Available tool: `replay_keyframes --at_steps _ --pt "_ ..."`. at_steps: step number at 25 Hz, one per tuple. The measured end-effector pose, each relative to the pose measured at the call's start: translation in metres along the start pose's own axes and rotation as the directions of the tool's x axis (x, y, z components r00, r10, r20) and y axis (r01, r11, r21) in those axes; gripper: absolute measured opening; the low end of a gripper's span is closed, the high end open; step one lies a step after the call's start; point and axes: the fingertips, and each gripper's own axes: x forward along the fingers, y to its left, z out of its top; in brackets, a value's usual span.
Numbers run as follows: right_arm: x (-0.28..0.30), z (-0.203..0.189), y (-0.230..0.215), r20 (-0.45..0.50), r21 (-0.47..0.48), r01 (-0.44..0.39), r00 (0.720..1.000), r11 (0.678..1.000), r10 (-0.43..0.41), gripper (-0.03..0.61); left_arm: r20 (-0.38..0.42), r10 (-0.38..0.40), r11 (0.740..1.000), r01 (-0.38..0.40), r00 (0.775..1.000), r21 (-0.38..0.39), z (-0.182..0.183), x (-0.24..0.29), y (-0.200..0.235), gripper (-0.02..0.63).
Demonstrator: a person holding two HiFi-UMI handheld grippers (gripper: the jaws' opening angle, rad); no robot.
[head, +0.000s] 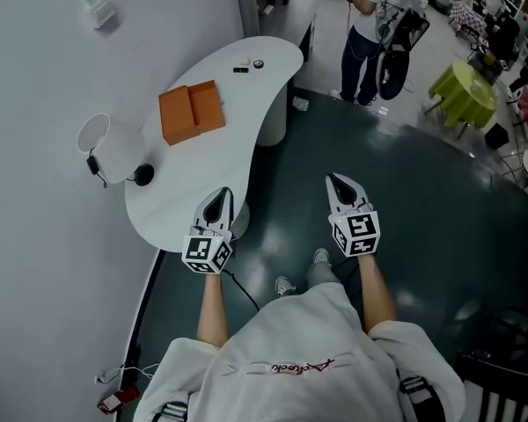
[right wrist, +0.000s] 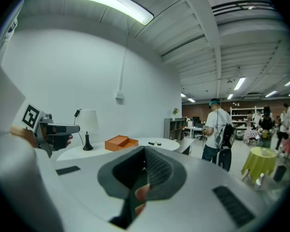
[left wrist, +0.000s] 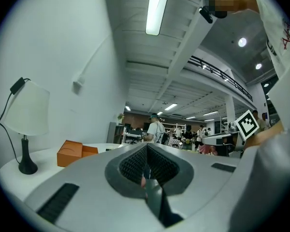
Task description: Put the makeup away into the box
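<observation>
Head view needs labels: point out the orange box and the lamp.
orange box point(head: 192, 112): head view, centre, where its open halves meet.
lamp point(head: 106, 152): head view, side of its white shade.

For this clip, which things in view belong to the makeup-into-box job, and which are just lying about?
Job:
- orange box, open on the white table
- two small items at the table's far end, likely the makeup
- left claw and right claw, both shut and empty

Lying about:
- lamp
- standing person
- yellow-green table
</observation>
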Motion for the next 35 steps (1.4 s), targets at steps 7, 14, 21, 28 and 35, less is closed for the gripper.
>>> replay_keyframes --at_steps 7,14,21,28,35 --pt "0.01 -0.001 -0.011 0.003 -0.002 0.01 1.0 1.0 -0.01 0.02 -0.015 0.0 1.0 0.0 1.0 0.004 -0.003 0.017 0.004 0.011" --pt "0.049 -0.006 -0.031 0.008 0.033 -0.003 1.0 0.999 0.003 0.02 -0.037 0.021 1.0 -0.02 0.999 0.018 -0.007 0.05 0.022 0.011" --pt "0.119 -0.001 -0.062 0.01 0.045 -0.051 0.999 0.998 0.051 0.02 -0.041 0.077 0.997 -0.076 0.996 0.02 -0.002 0.106 0.049 0.011" --pt "0.192 0.008 -0.099 -0.003 0.054 -0.119 0.993 0.991 0.12 0.02 -0.056 0.142 0.99 -0.141 0.988 0.018 0.0 0.171 0.068 0.011" --pt "0.256 0.02 -0.141 0.001 0.059 -0.175 0.984 0.983 0.175 0.02 -0.057 0.195 0.981 -0.194 0.979 0.025 0.005 0.24 0.083 0.011"
